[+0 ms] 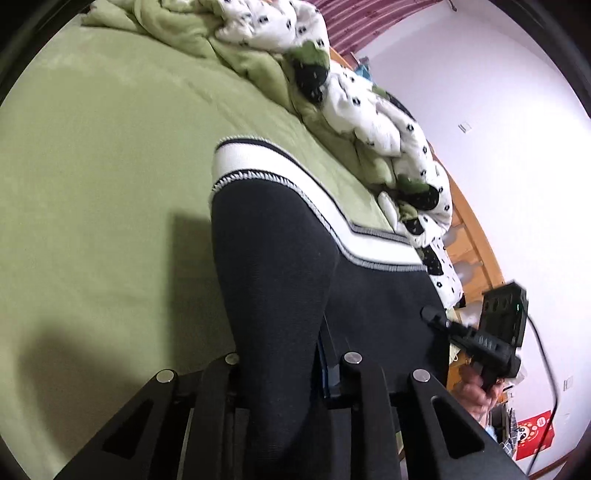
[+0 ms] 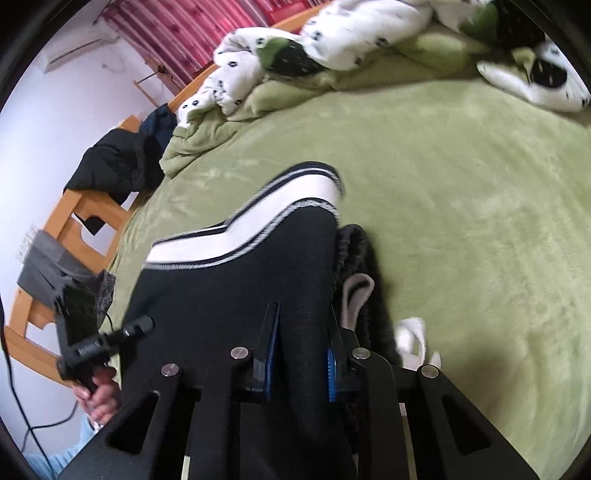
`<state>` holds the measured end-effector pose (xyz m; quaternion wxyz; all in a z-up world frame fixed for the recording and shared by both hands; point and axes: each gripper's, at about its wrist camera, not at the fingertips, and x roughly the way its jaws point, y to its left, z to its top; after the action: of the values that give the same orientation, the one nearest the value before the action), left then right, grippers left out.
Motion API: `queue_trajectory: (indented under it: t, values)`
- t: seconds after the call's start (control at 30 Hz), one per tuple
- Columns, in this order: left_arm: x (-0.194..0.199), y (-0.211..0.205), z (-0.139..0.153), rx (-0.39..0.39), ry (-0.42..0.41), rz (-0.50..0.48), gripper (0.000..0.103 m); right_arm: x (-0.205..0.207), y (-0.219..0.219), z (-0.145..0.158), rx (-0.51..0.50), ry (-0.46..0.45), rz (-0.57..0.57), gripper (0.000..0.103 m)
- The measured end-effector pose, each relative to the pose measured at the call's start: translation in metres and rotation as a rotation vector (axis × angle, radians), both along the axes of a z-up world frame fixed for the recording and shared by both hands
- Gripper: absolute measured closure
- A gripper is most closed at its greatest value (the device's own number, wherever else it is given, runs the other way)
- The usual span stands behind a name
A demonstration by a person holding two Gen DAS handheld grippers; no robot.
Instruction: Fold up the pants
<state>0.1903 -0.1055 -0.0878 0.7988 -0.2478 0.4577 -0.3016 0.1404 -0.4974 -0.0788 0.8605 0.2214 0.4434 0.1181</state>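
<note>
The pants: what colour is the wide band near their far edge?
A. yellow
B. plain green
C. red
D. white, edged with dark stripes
D: the dark pants carry a broad white band with thin dark stripes along its edges, lying over the green bed cover; the right wrist view shows the same band.

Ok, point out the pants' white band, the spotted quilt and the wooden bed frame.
white band (image 1: 255, 162), left wrist view, on the white stripe of the pants.
spotted quilt (image 2: 340, 33), right wrist view, on its white top.
wooden bed frame (image 2: 74, 210), right wrist view, on a cut-out panel.
</note>
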Motion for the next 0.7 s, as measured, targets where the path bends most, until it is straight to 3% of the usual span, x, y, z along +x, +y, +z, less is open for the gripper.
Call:
queue_trajectory:
  t: [0.17,0.3,0.37,0.43,0.5,0.57,0.6,0.63,0.7]
  values:
    - [0.005,0.075,0.024,0.162,-0.072,0.056,0.084,0.006,0.080,0.004,0.099,-0.083,0.081,0.084]
    - [0.017,0.116,0.003,0.260,-0.024,0.083,0.082,0.031,0.135,-0.023,0.105,-0.110,0.115,0.084]
    - [0.020,0.122,-0.019,0.267,0.006,0.074,0.073,0.038,0.139,-0.039,0.056,-0.118,0.077,0.082]
    - [0.020,0.121,-0.037,0.284,0.015,0.078,0.057,0.039,0.136,-0.058,-0.018,-0.089,0.066,0.078]
    - [0.011,0.118,-0.043,0.326,-0.014,0.096,0.053,0.034,0.127,-0.064,-0.027,-0.077,0.055,0.075]
    - [-0.002,0.117,-0.037,0.378,-0.066,0.097,0.052,0.028,0.130,-0.054,-0.121,-0.070,0.059,0.069]
    - [-0.011,0.116,-0.031,0.423,-0.089,0.102,0.052,0.024,0.133,-0.045,-0.192,-0.064,0.048,0.059]
    - [-0.020,0.118,-0.026,0.450,-0.108,0.109,0.052,0.017,0.133,-0.038,-0.225,-0.067,0.036,0.056]
    - [-0.044,0.123,-0.014,0.483,-0.156,0.099,0.050,-0.002,0.131,-0.023,-0.259,-0.100,0.010,0.060]
